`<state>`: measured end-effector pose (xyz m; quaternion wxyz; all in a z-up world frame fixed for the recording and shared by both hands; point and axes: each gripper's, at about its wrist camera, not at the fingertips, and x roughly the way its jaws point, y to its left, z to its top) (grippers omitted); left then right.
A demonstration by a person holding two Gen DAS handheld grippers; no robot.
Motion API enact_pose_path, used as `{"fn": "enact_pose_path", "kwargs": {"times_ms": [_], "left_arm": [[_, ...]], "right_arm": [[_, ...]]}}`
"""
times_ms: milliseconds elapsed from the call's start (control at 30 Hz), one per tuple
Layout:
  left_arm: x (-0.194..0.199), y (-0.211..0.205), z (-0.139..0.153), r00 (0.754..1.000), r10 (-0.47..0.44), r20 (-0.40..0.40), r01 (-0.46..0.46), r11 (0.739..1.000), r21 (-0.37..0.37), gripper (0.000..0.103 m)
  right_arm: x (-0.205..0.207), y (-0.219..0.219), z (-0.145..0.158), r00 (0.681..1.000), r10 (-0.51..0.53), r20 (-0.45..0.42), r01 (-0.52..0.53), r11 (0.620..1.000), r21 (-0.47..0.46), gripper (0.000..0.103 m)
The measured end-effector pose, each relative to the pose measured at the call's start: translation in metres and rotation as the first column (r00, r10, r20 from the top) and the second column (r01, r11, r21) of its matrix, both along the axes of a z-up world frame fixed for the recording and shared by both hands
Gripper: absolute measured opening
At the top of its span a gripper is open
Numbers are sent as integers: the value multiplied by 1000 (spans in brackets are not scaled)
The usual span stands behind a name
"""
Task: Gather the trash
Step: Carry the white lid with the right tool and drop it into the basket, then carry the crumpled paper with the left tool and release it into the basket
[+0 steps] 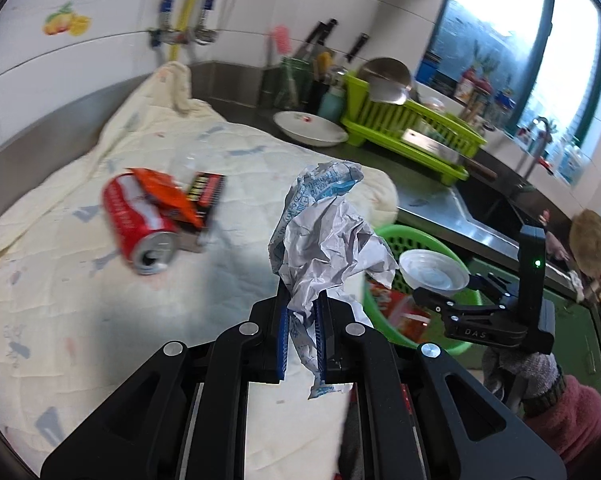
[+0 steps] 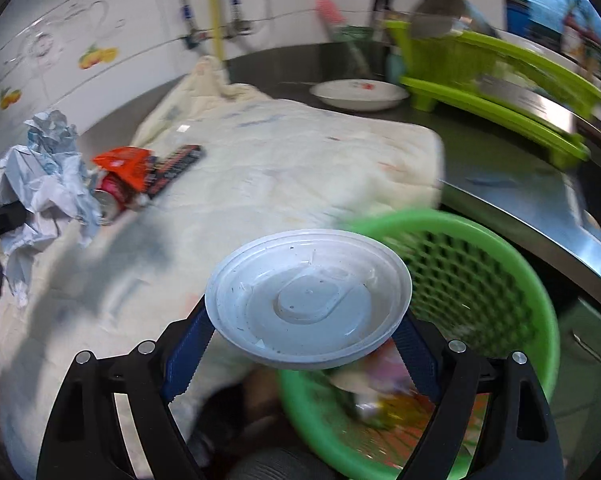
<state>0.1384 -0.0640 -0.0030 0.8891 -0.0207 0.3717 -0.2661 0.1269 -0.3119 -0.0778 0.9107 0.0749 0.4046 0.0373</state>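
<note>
Left claw [image 1: 302,320] is clamped shut on the crumpled paper wrapper [image 1: 324,232]: light, soft, best pinched at the bunched base, long axis upright. Right claw [image 2: 300,344] is spread wide across the white plastic lid [image 2: 308,300], held by opposite rim edges; thin, flexible, slippery, kept near flat above the green basket [image 2: 500,264]. Dented can [image 1: 140,224] is left lying on the surface, mouth toward the camera.

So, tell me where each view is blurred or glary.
Left wrist view: window blown out, red drink can slightly smeared, crumpled white paper sharp. Right wrist view: green plastic basket and lime dish rack streaked by motion, white plastic lid crisp.
</note>
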Motion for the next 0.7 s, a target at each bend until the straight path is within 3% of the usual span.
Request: {"fn": "enact_pose_path", "kwargs": {"times_ms": [300,700], "left_arm": [[-5,-70,-15,993,-115,-37,116,993,29,10],[-9,-161,-47,964,-241,-112,250,966,69,10]], "right_arm": [[-26,-84,-26,982,-175,-70,174,985,-25,82],[-56,-118,-23,975,-217,-36,217,976,-13,83]]}}
